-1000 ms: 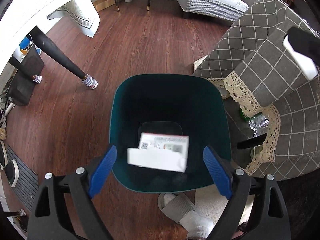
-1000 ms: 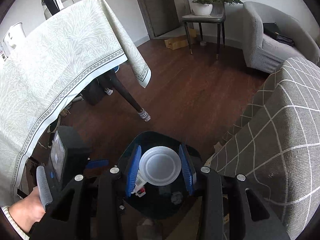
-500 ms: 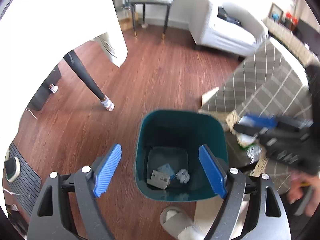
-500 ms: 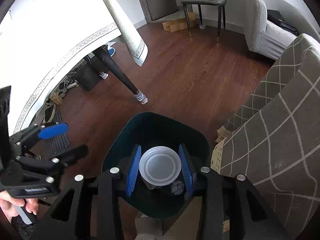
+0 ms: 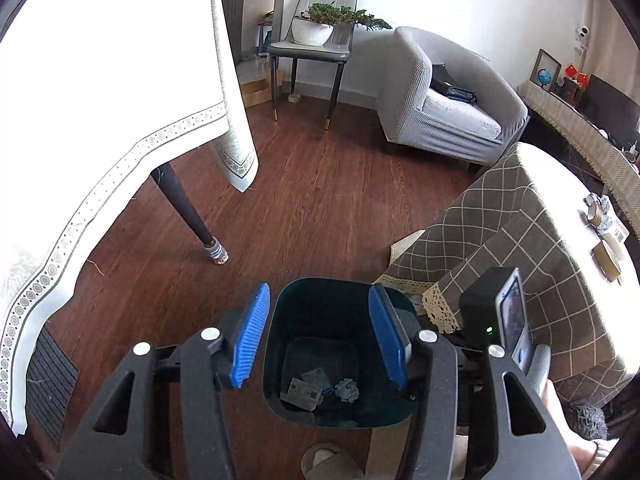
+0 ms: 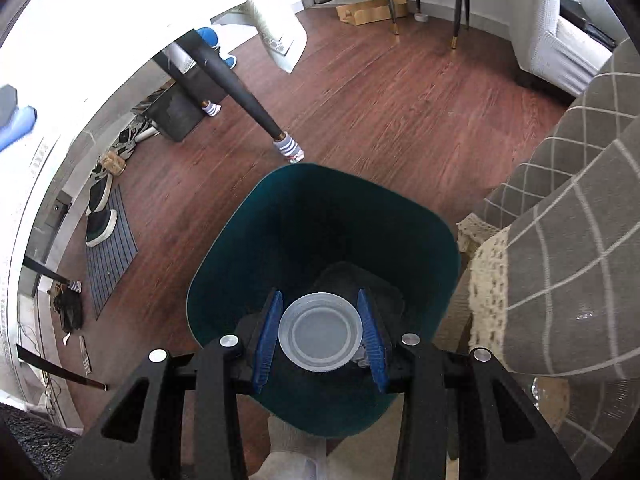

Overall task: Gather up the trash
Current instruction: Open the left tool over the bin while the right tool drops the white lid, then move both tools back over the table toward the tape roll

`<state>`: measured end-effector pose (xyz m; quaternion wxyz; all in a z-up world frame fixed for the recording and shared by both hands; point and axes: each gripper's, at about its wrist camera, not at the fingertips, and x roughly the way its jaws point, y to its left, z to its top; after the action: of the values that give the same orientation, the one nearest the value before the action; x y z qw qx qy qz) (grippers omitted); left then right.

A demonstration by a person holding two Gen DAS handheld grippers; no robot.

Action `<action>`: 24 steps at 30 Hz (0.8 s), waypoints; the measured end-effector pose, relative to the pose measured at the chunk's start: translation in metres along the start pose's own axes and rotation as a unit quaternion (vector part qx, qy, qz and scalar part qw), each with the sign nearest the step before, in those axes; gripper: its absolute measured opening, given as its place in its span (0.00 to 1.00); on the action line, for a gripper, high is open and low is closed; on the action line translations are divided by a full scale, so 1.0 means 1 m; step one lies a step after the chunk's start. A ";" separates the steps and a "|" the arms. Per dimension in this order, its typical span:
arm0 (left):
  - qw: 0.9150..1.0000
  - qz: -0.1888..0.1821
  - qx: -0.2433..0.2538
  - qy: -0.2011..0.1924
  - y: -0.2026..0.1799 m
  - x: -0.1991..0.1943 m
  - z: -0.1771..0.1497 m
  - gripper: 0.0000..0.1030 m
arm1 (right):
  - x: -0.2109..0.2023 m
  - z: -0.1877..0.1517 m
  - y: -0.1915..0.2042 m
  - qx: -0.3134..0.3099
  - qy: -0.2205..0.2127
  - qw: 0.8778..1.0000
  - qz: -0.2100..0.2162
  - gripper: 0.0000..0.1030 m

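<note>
A dark teal trash bin [image 5: 280,312] stands on the wooden floor; it also shows in the right wrist view [image 6: 224,264]. In it lie a printed card [image 5: 302,392], a blue scrap and a crumpled paper ball [image 5: 347,389]. My left gripper [image 5: 320,340] is open and empty, high above the bin. My right gripper [image 6: 320,338] is shut on a clear plastic cup [image 6: 320,334], held bottom toward the camera, right over the bin's opening.
A table with a white cloth [image 5: 100,120] and a dark leg [image 5: 188,216] stands left. A checked sofa cover [image 5: 520,240] is right of the bin. A slipper [image 5: 328,460] lies in front. Shoes and a mat [image 6: 108,248] lie at the far left.
The card fell from my left gripper into the bin. The left gripper rose and its jaws narrowed. The right gripper moved down over the bin with the cup.
</note>
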<state>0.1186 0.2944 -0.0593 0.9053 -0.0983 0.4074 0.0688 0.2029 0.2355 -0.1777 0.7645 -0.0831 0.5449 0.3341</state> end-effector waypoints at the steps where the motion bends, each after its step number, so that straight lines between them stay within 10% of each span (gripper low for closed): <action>1: 1.000 0.001 0.001 0.003 -0.002 0.001 0.001 0.47 | 0.005 -0.002 0.002 -0.008 0.006 1.000 -0.002 0.39; 7: 1.000 -0.010 0.004 -0.006 -0.014 -0.006 0.011 0.41 | 0.027 -0.007 0.015 -0.037 0.040 0.998 0.021 0.65; 24: 0.993 -0.050 -0.005 -0.105 -0.055 -0.061 0.046 0.41 | -0.050 -0.003 0.006 -0.068 -0.026 0.997 0.039 0.65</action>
<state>0.1229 0.2486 0.0230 0.9450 -0.1155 0.3038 0.0356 0.1873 0.2177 -0.1329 0.7575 -0.1044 0.5035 0.4023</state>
